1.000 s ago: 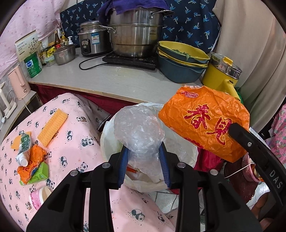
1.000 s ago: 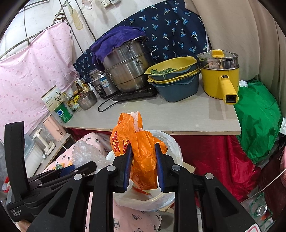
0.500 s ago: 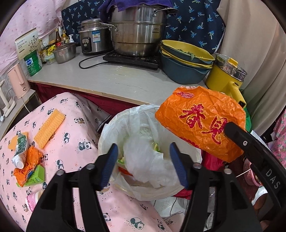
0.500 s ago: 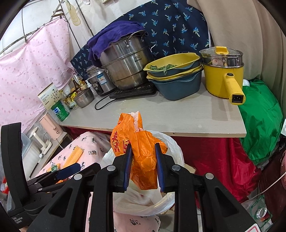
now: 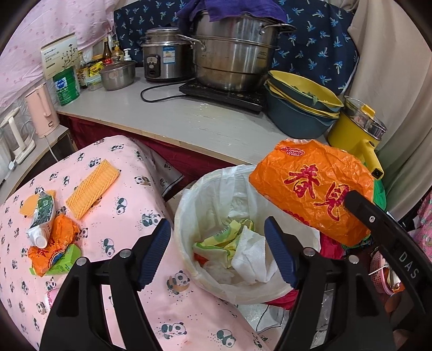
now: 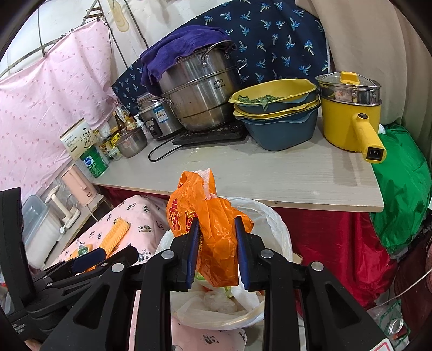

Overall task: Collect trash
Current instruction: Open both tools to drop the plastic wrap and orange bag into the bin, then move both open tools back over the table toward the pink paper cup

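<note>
Left gripper (image 5: 217, 249) opening (nothing between) over bin rim (image 5: 181, 244); right gripper (image 6: 217, 251) clamps orange bag (image 6: 213, 237).

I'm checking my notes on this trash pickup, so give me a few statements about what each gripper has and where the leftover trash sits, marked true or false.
1. The right gripper grips an orange plastic bag. True.
2. The left gripper holds a clear bag. False: its jaws are opening with nothing between them.
3. The bin has a white liner and trash inside. True.
4. The yellow wafer lies in the bin. False: it lies on the panda cloth.
5. The big steel pot is bare on top. False: a purple cloth covers it.
</note>
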